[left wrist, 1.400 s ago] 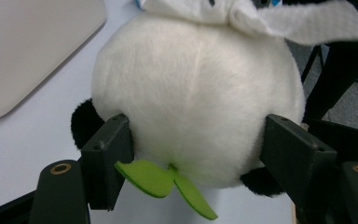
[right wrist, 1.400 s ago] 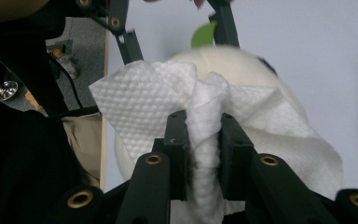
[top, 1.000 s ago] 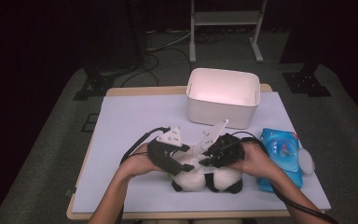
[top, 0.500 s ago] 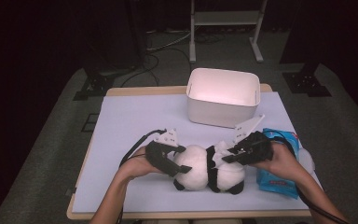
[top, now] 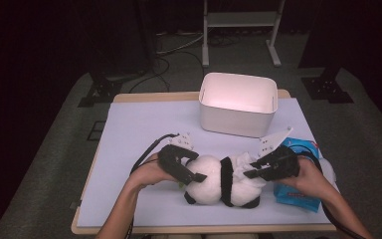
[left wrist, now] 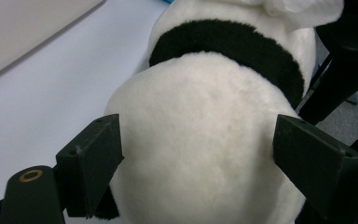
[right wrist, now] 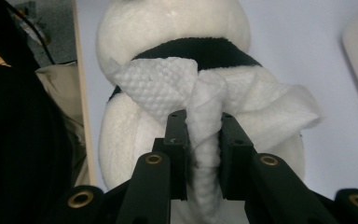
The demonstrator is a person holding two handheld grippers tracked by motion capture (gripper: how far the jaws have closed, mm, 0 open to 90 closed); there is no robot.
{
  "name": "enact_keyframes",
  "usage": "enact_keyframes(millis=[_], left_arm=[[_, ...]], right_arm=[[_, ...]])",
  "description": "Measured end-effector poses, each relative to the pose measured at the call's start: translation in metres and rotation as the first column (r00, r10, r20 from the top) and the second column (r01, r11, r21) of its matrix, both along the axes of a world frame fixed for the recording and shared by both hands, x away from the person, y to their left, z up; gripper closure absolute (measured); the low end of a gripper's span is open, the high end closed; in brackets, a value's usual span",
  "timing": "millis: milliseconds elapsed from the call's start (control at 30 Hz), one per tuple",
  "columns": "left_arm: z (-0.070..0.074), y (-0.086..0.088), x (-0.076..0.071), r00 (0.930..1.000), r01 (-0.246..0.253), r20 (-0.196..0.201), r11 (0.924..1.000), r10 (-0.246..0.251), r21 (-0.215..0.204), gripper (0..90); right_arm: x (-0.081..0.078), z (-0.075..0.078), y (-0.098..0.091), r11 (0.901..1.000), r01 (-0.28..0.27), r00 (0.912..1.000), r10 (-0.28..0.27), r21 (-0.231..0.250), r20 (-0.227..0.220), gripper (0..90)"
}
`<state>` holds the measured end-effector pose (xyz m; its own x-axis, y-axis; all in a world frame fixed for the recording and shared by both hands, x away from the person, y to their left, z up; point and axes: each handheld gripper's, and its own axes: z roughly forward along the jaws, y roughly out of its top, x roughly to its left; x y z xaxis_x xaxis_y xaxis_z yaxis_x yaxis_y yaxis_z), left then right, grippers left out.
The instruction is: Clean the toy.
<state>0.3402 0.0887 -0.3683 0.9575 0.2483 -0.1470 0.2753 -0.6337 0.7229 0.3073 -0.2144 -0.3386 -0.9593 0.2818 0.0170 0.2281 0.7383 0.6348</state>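
A black-and-white panda plush (top: pixel 214 185) lies on its side near the table's front edge. My left gripper (top: pixel 197 167) is at its left end. In the left gripper view the jaws have just been opening and now stand wide on either side of the round white body (left wrist: pixel 205 93), the gripper (left wrist: pixel 196 140) not squeezing the fur. My right gripper (top: pixel 247 172) is at the plush's right end, shut on a bunched white tissue (top: pixel 243 160). In the right gripper view the tissue (right wrist: pixel 158 88) drapes over the plush (right wrist: pixel 168 23) and its twisted end is pinched in the gripper (right wrist: pixel 204 126).
A white open bin (top: pixel 238 104) stands at the back of the pale mat (top: pixel 144 129). A blue wipes packet (top: pixel 298 195) lies under my right hand, close to the table's right edge. Cables trail from both grippers.
My right gripper has moved rightward with the tissue, from over the plush's middle to its right end. The left gripper has stayed put, and its jaws stand wider.
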Motion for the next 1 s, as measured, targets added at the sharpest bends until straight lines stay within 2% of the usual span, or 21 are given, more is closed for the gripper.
enact_keyframes(millis=[100, 233, 500, 667, 800, 1000], left_arm=[[-0.003, -0.002, -0.005, 0.9993, 0.027, 0.025, 0.9994, -0.027, 0.022, 20.0], [-0.005, -0.001, -0.01, 0.9981, 0.034, 0.051, 0.9988, -0.036, 0.036, 23.4], [-0.01, 0.005, -0.014, 0.9972, 0.041, 0.061, 0.9991, -0.042, 0.01, 24.2], [-0.011, 0.005, -0.017, 0.9962, 0.045, 0.074, 0.999, -0.045, 0.009, 24.2], [-0.012, 0.006, -0.017, 0.9961, 0.044, 0.077, 0.999, -0.044, 0.0, 24.2], [-0.011, 0.005, -0.017, 0.996, 0.043, 0.078, 0.9991, -0.043, 0.002, 24.1]], right_arm=[[-0.004, 0.0, 0.002, 0.9998, -0.017, 0.9998, 0.017, 0.008, -0.006, 75.5], [-0.001, 0.006, 0.005, 0.9997, -0.016, 0.9999, 0.016, 0.016, 0.001, 75.6], [0.017, 0.007, 0.012, 0.9991, 0.013, 0.9999, -0.013, 0.04, -0.002, 75.6], [0.024, 0.005, -0.005, 0.9963, 0.068, 0.9975, -0.067, 0.052, -0.022, 75.5], [0.026, 0.001, -0.021, 0.9912, 0.115, 0.9923, -0.112, 0.065, -0.054, 75.2], [0.03, -0.004, -0.033, 0.9885, 0.139, 0.988, -0.135, 0.059, -0.076, 74.8]])
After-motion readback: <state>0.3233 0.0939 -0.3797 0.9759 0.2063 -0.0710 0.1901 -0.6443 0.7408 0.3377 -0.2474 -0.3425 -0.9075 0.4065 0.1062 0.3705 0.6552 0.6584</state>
